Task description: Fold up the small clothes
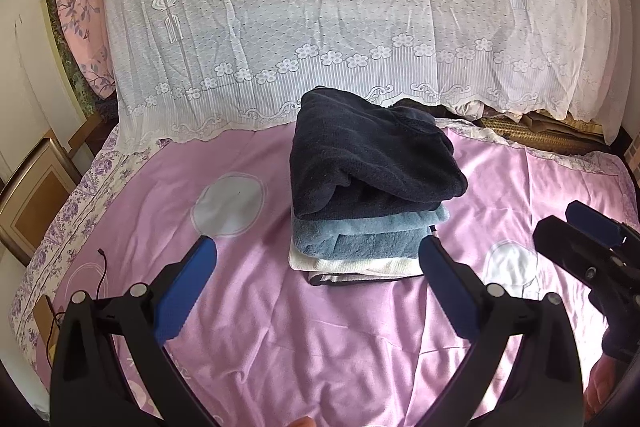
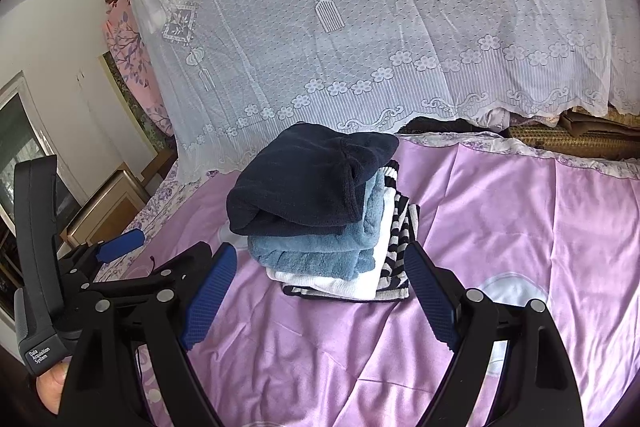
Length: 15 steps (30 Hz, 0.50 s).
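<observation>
While the stack of folded clothes (image 1: 372, 195) sits mid-frame on the pink bed (image 1: 320, 339), my left hand-held gripper (image 1: 316, 259) and right hand-held gripper (image 2: 318, 269) hang spread wide, empty. It looks soft, light, floppy; I'd take hold at a folded edge.

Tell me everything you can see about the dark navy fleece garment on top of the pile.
The dark navy fleece garment looks soft, thick and napped, with a stitched hem showing at its right end. It lies folded, a rounded fold facing the cameras, topping the stack. It rests directly on a light blue plush piece. Neither gripper touches it.
</observation>
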{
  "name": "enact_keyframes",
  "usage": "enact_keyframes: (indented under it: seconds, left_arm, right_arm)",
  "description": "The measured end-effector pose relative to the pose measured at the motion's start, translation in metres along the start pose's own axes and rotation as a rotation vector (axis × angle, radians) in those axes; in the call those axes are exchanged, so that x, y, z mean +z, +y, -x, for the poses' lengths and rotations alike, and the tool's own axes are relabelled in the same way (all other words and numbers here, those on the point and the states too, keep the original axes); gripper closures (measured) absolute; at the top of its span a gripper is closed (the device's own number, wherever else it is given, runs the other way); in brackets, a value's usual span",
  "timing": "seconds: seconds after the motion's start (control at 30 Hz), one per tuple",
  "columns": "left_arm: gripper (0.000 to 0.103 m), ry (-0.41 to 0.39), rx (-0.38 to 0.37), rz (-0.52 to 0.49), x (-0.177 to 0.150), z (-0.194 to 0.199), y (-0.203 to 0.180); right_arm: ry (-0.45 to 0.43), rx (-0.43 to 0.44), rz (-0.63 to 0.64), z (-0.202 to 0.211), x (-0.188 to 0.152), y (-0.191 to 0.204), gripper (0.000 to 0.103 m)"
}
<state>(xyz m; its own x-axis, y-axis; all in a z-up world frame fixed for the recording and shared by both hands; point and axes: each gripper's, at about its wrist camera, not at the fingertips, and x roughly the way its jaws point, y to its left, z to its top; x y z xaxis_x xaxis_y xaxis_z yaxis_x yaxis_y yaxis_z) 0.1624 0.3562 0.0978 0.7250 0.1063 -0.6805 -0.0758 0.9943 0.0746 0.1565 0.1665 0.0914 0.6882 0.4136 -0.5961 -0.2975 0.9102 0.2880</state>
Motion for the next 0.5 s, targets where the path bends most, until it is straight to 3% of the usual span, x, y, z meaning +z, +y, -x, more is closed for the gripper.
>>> enact_keyframes:
  seconds: [0.5]
  left_arm:
    - [0.005, 0.001, 0.004, 0.003, 0.0008, 0.0013, 0.0004]
  right_arm:
    - [0.000, 0.004, 0.008, 0.0024, 0.0009, -0.0005, 0.017]
